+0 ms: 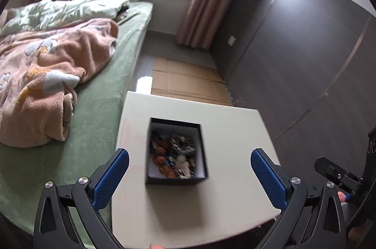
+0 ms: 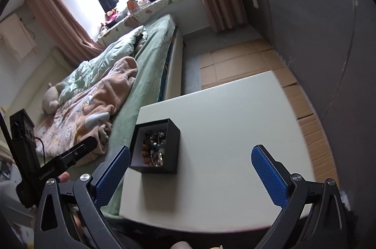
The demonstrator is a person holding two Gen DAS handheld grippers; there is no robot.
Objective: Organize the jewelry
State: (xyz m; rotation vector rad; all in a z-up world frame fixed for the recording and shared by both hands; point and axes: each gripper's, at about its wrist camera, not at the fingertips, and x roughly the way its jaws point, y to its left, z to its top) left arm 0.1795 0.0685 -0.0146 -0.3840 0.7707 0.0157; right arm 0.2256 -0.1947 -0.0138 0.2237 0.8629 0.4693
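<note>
A small black box with a white lining stands on a white table. It holds a heap of beaded jewelry in orange, dark and pale colours. My left gripper hovers above the table with its blue pads wide apart, and the box lies between them without touching either. In the right wrist view the same box sits near the table's left edge with the jewelry inside. My right gripper is open and empty above the table; its left pad is close to the box.
A bed with a green sheet and a pink blanket runs along the table's left side. Flattened cardboard covers the floor beyond the table. A dark grey wardrobe wall stands on the right. The other gripper's body shows at left.
</note>
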